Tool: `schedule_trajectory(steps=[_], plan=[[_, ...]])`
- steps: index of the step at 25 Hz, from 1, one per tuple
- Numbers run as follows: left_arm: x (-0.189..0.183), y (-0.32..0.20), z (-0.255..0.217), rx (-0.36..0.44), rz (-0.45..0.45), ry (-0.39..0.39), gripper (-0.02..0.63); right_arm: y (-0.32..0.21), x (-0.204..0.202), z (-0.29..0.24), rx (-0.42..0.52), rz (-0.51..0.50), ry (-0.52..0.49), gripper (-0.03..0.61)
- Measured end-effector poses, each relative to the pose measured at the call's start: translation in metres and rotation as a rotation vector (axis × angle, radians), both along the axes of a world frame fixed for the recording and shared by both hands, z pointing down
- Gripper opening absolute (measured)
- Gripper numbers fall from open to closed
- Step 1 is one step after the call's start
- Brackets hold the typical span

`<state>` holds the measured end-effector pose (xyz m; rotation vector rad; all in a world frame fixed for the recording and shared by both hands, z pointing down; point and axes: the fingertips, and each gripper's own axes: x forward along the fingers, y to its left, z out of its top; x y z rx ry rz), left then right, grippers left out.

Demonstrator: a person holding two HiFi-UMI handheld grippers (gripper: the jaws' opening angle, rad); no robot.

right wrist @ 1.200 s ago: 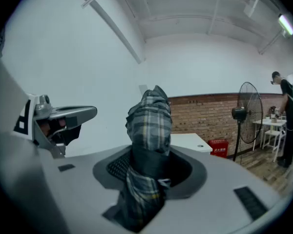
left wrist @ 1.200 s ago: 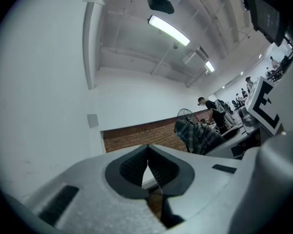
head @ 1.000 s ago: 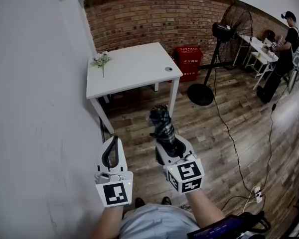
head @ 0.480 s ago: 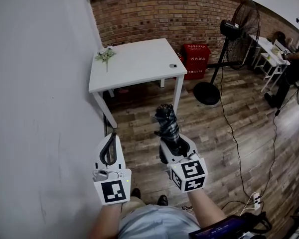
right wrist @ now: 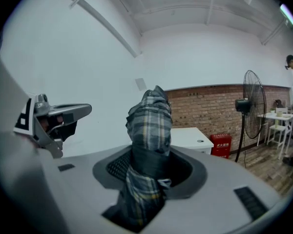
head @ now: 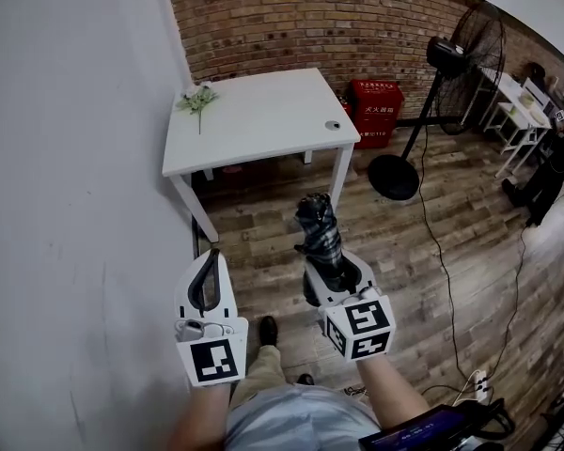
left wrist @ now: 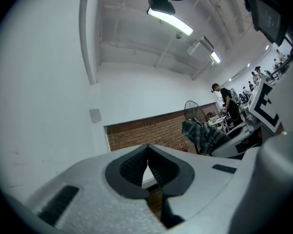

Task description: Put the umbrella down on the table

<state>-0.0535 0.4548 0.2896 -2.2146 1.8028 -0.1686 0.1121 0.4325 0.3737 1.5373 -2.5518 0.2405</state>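
A folded plaid umbrella (head: 320, 228) sticks forward out of my right gripper (head: 331, 272), which is shut on its lower part. In the right gripper view the umbrella (right wrist: 149, 118) rises between the dark pads (right wrist: 118, 165) and hides the gap. My left gripper (head: 207, 256) is beside it on the left with its jaws together and nothing between them; the left gripper view shows the tips (left wrist: 147, 152) touching. The white table (head: 254, 120) stands ahead of both grippers, over a stretch of wooden floor.
A small flower sprig (head: 198, 100) and a little round object (head: 333, 126) lie on the table. A white wall (head: 75, 205) runs close on the left. A standing fan (head: 423, 92), a red box (head: 376, 100) and a floor cable (head: 442, 261) are to the right.
Both grippers have moved forward toward the table, which now looks nearer. A shoe has stepped forward below the grippers. The person at the right has slid almost out of view.
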Motion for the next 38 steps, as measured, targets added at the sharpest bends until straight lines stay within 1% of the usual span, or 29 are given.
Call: schedule_trajectory(steps=[4, 7, 13, 19, 24, 30, 38], plan=[[-0.013, -0.052, 0.007, -0.006, 0.006, -0.004, 0.008, -0.046, -0.014, 0.007, -0.014, 0.007, 0.015, 0.181], [-0.026, -0.091, 0.014, -0.026, 0.014, -0.005, 0.008, -0.083, -0.028, 0.014, -0.027, 0.014, 0.021, 0.182], [-0.045, -0.164, 0.022, -0.047, 0.057, -0.002, 0.008, -0.150, -0.051, 0.019, -0.040, 0.042, 0.023, 0.183], [-0.065, -0.221, 0.016, -0.027, 0.090, 0.007, 0.008, -0.205, -0.076, 0.009, -0.013, 0.064, 0.028, 0.183], [-0.080, -0.250, 0.008, 0.000, 0.102, 0.011, 0.008, -0.235, -0.091, -0.001, 0.012, 0.072, 0.033, 0.183], [-0.093, -0.270, 0.002, 0.021, 0.110, 0.020, 0.008, -0.254, -0.106, -0.013, 0.042, 0.078, 0.042, 0.183], [-0.090, -0.285, 0.005, 0.027, 0.140, 0.018, 0.008, -0.263, -0.099, -0.021, 0.066, 0.114, 0.052, 0.183]])
